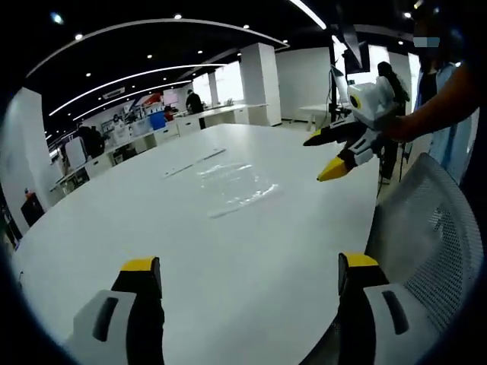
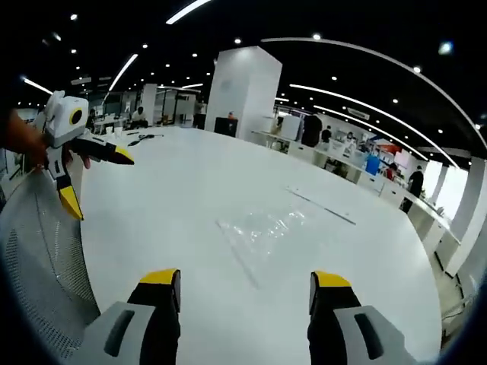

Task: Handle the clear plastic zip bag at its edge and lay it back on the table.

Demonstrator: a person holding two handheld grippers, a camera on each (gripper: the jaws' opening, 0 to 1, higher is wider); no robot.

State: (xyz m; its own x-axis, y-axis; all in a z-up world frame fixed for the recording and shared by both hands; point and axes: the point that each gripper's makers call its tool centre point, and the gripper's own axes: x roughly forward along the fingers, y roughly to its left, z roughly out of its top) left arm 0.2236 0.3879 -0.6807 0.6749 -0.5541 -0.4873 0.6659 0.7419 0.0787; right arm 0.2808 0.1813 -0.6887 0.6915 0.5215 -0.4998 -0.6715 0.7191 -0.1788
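Note:
The clear plastic zip bag [image 1: 236,186] lies flat and crinkled on the white table [image 1: 152,220], untouched. In the left gripper view, my left gripper [image 1: 247,268] stands open over the table's near edge, well short of the bag. My right gripper [image 1: 323,156] comes in from the right, jaws apart, hovering beside the bag's right side. In the right gripper view the bag [image 2: 262,228] lies just ahead of my open right gripper [image 2: 243,283]. The left gripper [image 2: 99,185] shows at the far left, open, held by a hand over the table [image 2: 175,190] edge.
A thin strip [image 1: 190,163] lies on the table beyond the bag, also seen as a thin strip [image 2: 319,205]. A grey mesh chair [image 1: 434,228] stands at the table's side, the same chair [image 2: 38,251]. A white pillar [image 2: 243,91] and desks stand behind.

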